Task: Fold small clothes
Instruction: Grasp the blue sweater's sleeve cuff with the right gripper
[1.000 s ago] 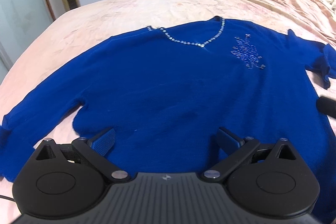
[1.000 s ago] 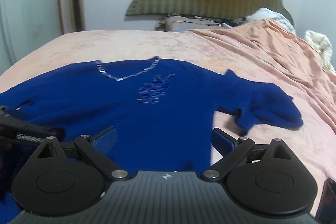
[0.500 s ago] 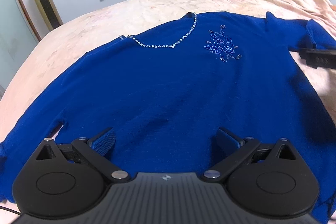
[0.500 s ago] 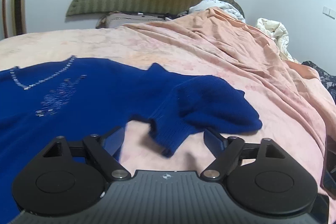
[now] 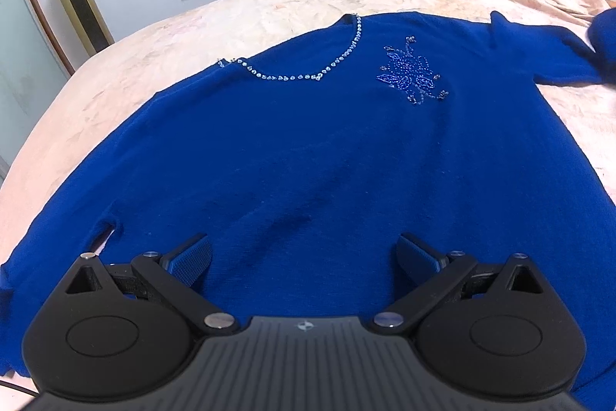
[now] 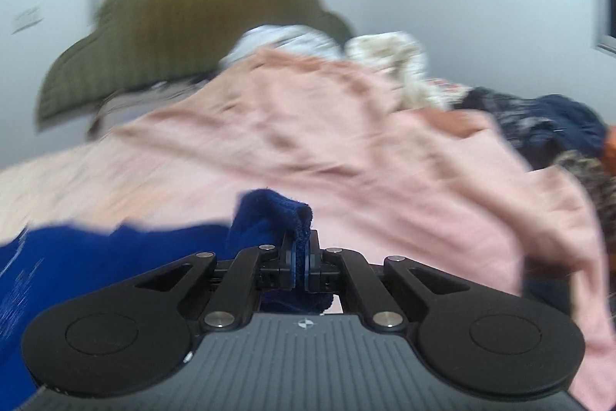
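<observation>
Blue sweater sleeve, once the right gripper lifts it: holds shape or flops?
Likely flops: the sleeve already curls limply over the right gripper, whose jaws have just closed on it. The knit sweater lies flat on the bedspread, so the body will probably drag after it. Rhinestone trim may snag.

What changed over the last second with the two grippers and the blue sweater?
The right gripper swung to the sweater's sleeve; its jaws have just been closing and now pinch the cuff. The left gripper stayed open over the blue sweater, which still lies flat on the bed.
</observation>
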`<move>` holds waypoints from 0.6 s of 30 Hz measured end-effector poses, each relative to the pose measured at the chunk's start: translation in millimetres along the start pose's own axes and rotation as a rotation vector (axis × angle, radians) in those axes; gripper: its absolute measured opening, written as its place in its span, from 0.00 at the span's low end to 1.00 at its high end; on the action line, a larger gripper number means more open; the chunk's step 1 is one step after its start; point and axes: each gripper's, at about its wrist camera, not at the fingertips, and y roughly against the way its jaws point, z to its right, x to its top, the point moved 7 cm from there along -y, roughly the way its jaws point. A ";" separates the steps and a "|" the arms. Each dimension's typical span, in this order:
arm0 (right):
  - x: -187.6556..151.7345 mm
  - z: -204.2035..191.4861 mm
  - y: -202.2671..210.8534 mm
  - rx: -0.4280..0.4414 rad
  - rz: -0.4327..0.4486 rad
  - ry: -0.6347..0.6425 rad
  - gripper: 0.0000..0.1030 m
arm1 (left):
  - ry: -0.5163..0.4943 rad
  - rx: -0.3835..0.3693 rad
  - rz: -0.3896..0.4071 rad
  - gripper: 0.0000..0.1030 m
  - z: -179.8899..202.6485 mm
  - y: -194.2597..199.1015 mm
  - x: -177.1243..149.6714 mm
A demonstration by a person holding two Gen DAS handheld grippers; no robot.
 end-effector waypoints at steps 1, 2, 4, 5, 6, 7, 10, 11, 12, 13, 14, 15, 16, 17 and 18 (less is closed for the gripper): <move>6.7 15.7 -3.1 -0.035 0.017 0.001 0.03 | -0.002 0.000 0.000 1.00 -0.1 0.2 -0.1; 13.7 30.2 -6.6 -0.074 0.029 0.006 0.03 | -0.003 0.001 0.000 1.00 0.3 0.2 -0.2; 21.7 56.4 -14.2 -0.120 0.030 -0.002 0.03 | -0.004 0.003 -0.001 1.00 0.0 0.6 -0.4; 23.9 64.8 -18.7 -0.130 0.024 -0.015 0.03 | -0.003 0.003 -0.002 1.00 0.1 0.6 -0.4; 26.4 77.1 -24.6 -0.142 0.017 -0.032 0.03 | -0.002 0.004 -0.003 1.00 -0.2 0.3 -0.4; 27.7 89.0 -31.3 -0.162 0.010 -0.046 0.03 | -0.002 0.006 -0.005 1.00 -0.4 0.0 -0.5; 22.6 117.7 -51.6 -0.204 -0.037 -0.076 0.03 | -0.003 0.010 -0.008 1.00 -0.3 -0.8 -0.2; 18.2 122.8 -58.0 -0.208 -0.057 -0.092 0.03 | -0.005 0.012 -0.009 1.00 -0.2 -1.1 -0.1; 12.6 129.2 -65.7 -0.204 -0.087 -0.115 0.03 | -0.006 0.013 -0.010 1.00 0.2 -1.5 0.2; 6.2 134.0 -76.3 -0.179 -0.127 -0.137 0.15 | -0.008 0.013 -0.010 1.00 0.9 -2.2 0.8; 0.9 135.9 -85.1 -0.151 -0.158 -0.166 0.18 | -0.011 0.014 -0.009 1.00 1.7 -2.7 1.5; -5.5 141.9 -92.4 -0.131 -0.183 -0.211 0.23 | -0.016 0.015 -0.008 1.00 2.5 -2.4 1.8; -10.9 149.1 -95.4 -0.127 -0.196 -0.261 0.35 | -0.021 0.016 -0.006 1.00 2.9 -1.8 1.7; -13.8 155.0 -91.9 -0.133 -0.192 -0.318 0.41 | -0.025 0.017 -0.004 1.00 3.3 -1.5 1.8; -15.5 162.7 -87.0 -0.147 -0.177 -0.374 0.41 | -0.029 0.019 -0.002 1.00 3.5 -1.3 1.6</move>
